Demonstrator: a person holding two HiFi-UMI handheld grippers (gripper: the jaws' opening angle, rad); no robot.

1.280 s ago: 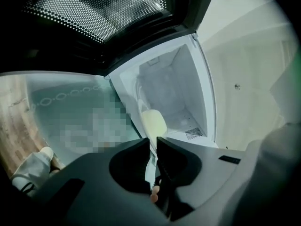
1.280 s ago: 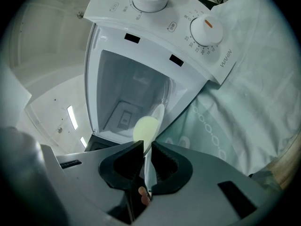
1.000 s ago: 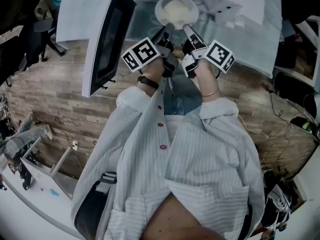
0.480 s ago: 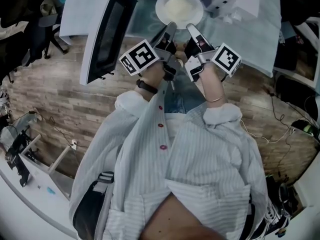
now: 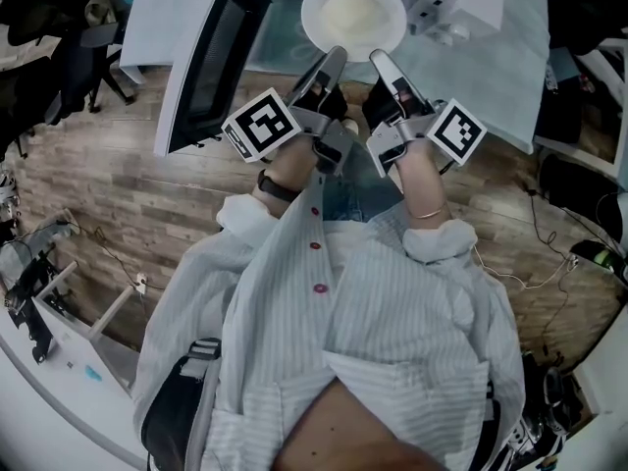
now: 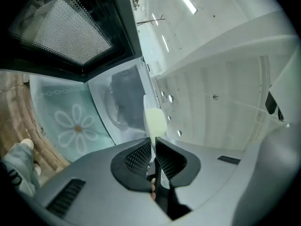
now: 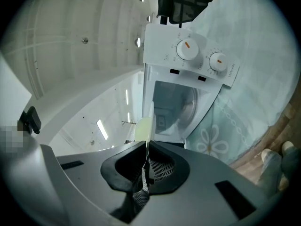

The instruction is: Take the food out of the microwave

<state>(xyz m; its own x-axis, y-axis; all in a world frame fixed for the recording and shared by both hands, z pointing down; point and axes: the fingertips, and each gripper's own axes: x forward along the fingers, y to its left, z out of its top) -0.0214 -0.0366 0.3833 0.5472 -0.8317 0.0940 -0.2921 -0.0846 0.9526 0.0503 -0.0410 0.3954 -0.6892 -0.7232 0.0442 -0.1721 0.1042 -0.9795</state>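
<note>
At twelve o'clock, outside the open white microwave (image 7: 188,55), I am holding the round white plate of pale food (image 5: 353,13), its near rim clamped in my left tool (image 5: 332,59) and right tool (image 5: 381,62), whose jaws have just been closing. Only setting it down is remaining, I reckon.

Floral tablecloth (image 5: 520,77) lies beneath and right of the fingers (image 5: 329,67). Wood floor (image 5: 108,194) spreads left of them, with a chair (image 5: 93,42) far left.

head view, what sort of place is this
Likely a lab or office workroom, not a home kitchen: a microwave sits on a cloth-covered table, an office chair stands on the wood floor, with strip lights overhead.
</note>
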